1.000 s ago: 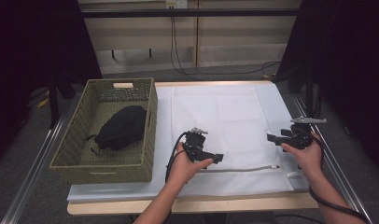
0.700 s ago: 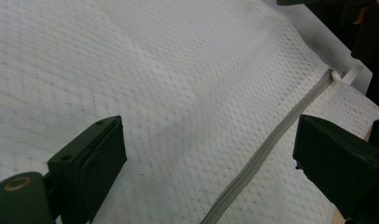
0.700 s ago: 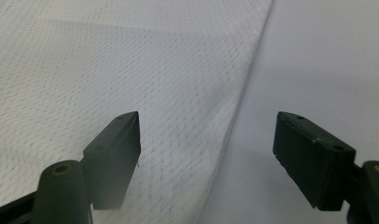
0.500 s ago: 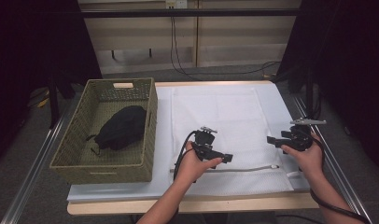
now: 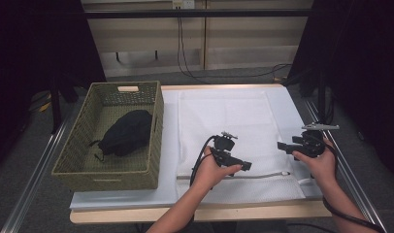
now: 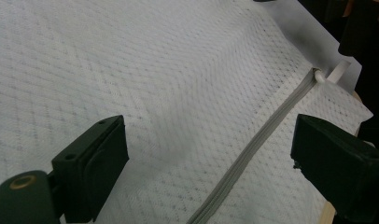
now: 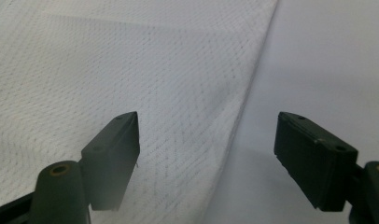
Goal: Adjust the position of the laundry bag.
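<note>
Both claws gape open above the white mesh laundry bag: left claw straddles its grey zipper; right claw hovers at three o'clock, probably over its edge.

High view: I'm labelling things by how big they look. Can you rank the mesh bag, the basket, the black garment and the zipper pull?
1. Mesh bag
2. Basket, close behind
3. Black garment
4. Zipper pull, tiny

Dark curtains flanking beige wall panels; cables on grey floor; wooden table edge.
</note>
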`<state>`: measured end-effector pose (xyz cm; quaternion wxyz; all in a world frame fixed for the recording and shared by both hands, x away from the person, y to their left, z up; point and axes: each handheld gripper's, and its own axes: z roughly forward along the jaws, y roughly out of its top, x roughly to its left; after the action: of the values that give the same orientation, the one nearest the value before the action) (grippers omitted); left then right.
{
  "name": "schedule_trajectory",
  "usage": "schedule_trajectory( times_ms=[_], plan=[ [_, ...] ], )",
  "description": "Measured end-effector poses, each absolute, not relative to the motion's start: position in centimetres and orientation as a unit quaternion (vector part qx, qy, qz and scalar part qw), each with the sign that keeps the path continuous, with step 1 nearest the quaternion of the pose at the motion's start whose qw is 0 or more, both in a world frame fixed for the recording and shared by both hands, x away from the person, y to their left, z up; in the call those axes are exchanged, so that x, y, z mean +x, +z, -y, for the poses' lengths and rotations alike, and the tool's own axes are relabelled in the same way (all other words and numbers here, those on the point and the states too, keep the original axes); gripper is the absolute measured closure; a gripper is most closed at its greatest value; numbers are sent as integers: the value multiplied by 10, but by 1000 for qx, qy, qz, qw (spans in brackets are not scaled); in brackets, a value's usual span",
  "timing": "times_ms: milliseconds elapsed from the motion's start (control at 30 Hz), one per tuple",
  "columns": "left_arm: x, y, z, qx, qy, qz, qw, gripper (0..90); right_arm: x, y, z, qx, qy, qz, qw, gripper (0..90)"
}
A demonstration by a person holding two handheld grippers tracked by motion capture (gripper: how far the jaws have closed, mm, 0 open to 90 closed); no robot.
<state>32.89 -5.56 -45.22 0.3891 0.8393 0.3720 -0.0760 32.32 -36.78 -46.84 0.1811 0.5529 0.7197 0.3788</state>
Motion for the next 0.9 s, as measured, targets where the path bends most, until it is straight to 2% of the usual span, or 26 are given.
schedule_trajectory(
  times_ms=[267,400,667,900],
  plan=[
    [329,-453,67,854,-83,-348,377,136,323,-470,367,554,376,-721,182,229],
    [327,-454,82,852,-90,-339,389,168,322,-469,368,555,376,-719,181,228],
    [325,-455,98,843,-106,-334,409,280,320,-469,370,558,377,-718,179,228],
    [325,-456,121,850,-145,-327,386,337,318,-467,372,560,378,-715,182,228]
  ],
)
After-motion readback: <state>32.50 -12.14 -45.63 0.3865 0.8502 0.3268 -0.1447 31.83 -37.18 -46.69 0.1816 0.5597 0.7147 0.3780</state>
